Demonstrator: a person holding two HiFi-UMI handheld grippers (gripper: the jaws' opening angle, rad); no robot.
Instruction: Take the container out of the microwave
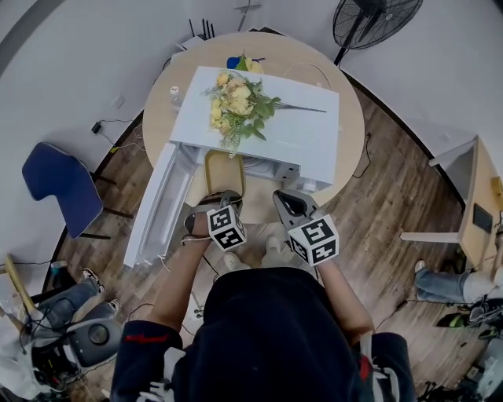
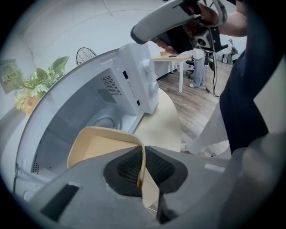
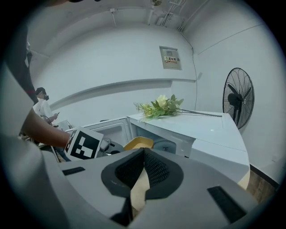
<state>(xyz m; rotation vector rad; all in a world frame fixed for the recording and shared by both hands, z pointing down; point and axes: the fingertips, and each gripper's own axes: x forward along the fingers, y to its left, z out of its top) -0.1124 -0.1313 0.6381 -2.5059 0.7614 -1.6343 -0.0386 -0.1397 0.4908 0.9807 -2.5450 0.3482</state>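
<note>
A white microwave (image 1: 295, 133) stands on the round table (image 1: 351, 149) with its door (image 1: 156, 206) swung open to the left. The shallow tan container (image 1: 224, 170) sticks partly out of the cavity mouth. My left gripper (image 1: 223, 198) is shut on the container's near rim; in the left gripper view the thin rim (image 2: 142, 156) is pinched between the dark pads. My right gripper (image 1: 288, 202) hovers just right of it in front of the microwave, shut with nothing held. In the right gripper view the container (image 3: 139, 143) shows beyond the closed jaws.
Yellow artificial flowers (image 1: 236, 103) lie on top of the microwave. A standing fan (image 1: 374, 19) is behind the table, a blue chair (image 1: 60, 185) to the left, a desk (image 1: 479, 206) at the right. Cables trail on the wooden floor.
</note>
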